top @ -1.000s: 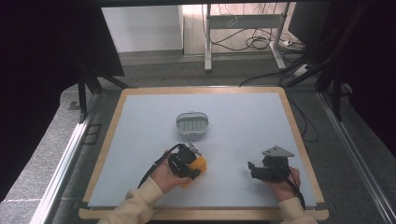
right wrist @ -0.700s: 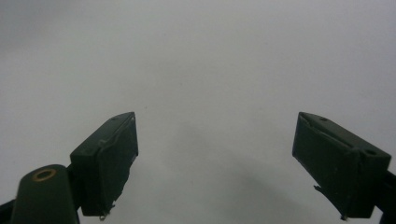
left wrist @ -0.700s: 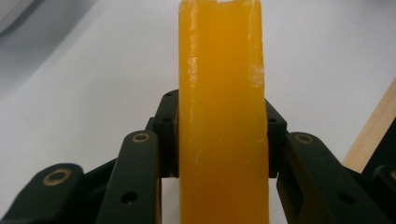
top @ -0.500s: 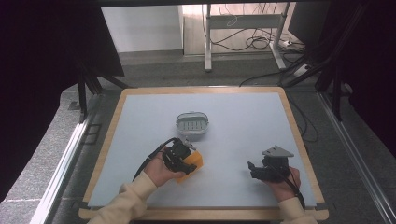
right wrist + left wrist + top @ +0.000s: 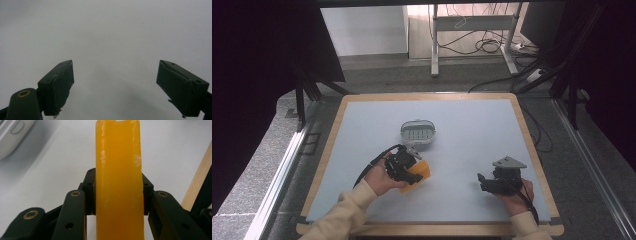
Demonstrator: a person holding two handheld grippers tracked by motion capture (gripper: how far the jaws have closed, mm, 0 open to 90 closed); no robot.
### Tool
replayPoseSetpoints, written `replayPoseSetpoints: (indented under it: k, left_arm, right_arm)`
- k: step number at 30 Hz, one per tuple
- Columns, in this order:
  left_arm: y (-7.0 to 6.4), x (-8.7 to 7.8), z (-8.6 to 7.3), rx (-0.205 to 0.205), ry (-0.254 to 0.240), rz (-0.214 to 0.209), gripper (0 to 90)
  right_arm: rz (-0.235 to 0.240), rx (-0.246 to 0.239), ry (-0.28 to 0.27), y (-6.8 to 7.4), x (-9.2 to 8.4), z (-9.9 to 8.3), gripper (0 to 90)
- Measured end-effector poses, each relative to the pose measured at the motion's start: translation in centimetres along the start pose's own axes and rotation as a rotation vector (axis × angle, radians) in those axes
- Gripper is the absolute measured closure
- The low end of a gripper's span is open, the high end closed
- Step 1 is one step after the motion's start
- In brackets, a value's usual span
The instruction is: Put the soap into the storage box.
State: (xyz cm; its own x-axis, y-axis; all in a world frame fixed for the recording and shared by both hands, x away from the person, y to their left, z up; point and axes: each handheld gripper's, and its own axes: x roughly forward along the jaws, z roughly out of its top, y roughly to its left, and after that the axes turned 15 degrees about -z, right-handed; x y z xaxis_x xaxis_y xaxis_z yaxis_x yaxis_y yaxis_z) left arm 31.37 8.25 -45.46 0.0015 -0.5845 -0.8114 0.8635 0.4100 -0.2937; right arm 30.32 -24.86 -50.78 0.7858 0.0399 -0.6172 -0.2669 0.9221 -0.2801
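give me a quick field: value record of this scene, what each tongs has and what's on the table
left tongs: shut on the orange block, held just above the table
right tongs: open, nothing between the jaws, over bare table
soap dish: white-grey, oval, slotted floor, nothing in it, just beyond the left tongs
table: pale blue-grey top with wooden rim
likely next: block toward the dish, judging by how close it is
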Motion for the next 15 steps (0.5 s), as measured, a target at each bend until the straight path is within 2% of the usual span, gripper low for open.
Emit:
replayPoseSetpoints:
  k: [4,10,15]
  left_arm:
    - [0.2,-0.5,0.0,0.021,-0.004,-0.003,61.9]
    - [0.7,-1.4,-0.3,0.02,-0.02,-0.005,61.9]
    - [1.1,-1.9,-0.3,0.035,-0.028,0.015,61.9]
  right_arm:
    - [0.004,-0.004,-0.002,0.0,0.0,0.0,14.7]
    - [0.001,-0.013,0.0,0.2,0.1,0.0,14.7]
    - [-0.001,-0.017,0.001,0.2,0.1,0.0,14.8]
